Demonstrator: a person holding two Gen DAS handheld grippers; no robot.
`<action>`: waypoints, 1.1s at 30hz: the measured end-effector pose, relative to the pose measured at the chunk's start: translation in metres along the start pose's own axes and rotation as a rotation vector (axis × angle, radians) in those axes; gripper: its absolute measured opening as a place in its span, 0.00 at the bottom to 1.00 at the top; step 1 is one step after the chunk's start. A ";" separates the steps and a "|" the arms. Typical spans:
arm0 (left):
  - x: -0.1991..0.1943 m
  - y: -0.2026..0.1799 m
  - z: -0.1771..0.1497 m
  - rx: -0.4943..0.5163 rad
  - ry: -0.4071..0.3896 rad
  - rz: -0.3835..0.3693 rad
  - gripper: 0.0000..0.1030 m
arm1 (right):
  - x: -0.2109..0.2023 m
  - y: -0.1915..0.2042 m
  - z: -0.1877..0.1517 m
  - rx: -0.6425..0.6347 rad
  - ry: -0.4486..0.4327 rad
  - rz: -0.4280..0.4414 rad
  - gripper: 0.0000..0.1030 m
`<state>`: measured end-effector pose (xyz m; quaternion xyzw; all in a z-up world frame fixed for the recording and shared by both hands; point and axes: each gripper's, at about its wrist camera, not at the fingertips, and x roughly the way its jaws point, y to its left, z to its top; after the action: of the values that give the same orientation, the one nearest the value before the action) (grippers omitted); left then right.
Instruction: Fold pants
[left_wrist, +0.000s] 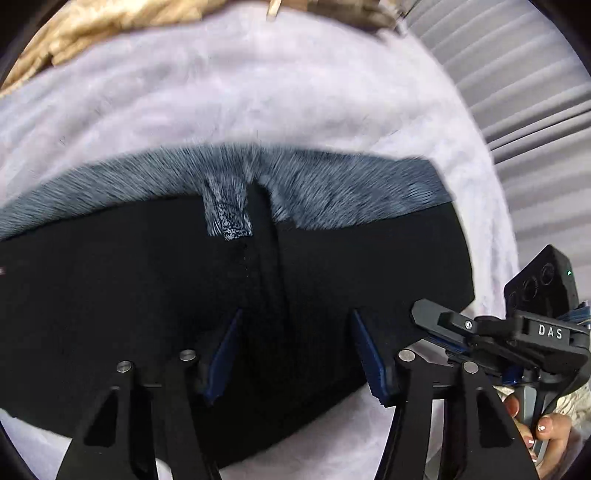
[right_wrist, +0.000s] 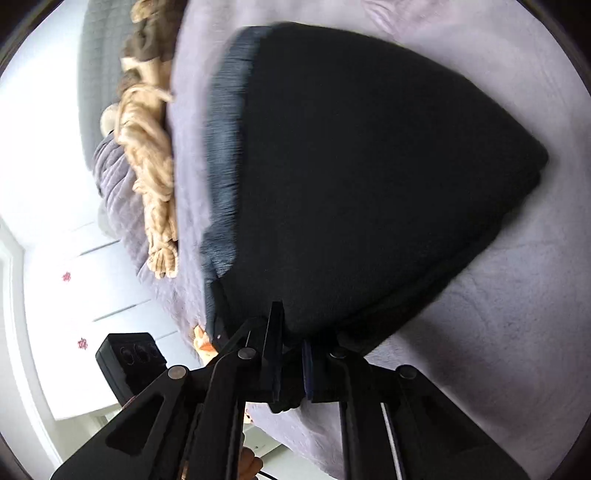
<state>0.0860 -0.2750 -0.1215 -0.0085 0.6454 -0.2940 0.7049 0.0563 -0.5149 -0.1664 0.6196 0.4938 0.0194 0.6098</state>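
Black pants (left_wrist: 147, 295) with a grey patterned waistband (left_wrist: 332, 192) lie folded on a pale lilac fuzzy blanket (left_wrist: 258, 92). My left gripper (left_wrist: 295, 321) is open, its blue-padded fingers (left_wrist: 225, 354) just above the black cloth, holding nothing. My right gripper (left_wrist: 443, 325) shows at the pants' right edge in the left wrist view. In the right wrist view it (right_wrist: 291, 354) is shut on the near edge of the pants (right_wrist: 369, 166), with black cloth pinched between the fingers.
A tan knitted throw (right_wrist: 155, 184) lies along the far side of the blanket (right_wrist: 498, 314). A grey ribbed surface (left_wrist: 517, 92) stands beyond the bed at the right. White drawers (right_wrist: 92, 277) stand beside the bed.
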 end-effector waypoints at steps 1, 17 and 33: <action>-0.008 0.001 -0.005 0.015 -0.024 0.020 0.59 | -0.005 0.012 -0.005 -0.059 0.002 -0.006 0.09; -0.035 -0.013 0.023 0.046 -0.126 0.172 0.80 | -0.022 0.082 -0.015 -0.506 0.045 -0.207 0.09; 0.013 -0.001 0.009 0.070 -0.036 0.261 0.80 | 0.033 0.047 0.049 -0.373 0.122 -0.286 0.05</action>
<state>0.0938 -0.2845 -0.1318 0.0950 0.6176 -0.2220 0.7485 0.1319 -0.5191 -0.1614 0.4176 0.6004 0.0612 0.6792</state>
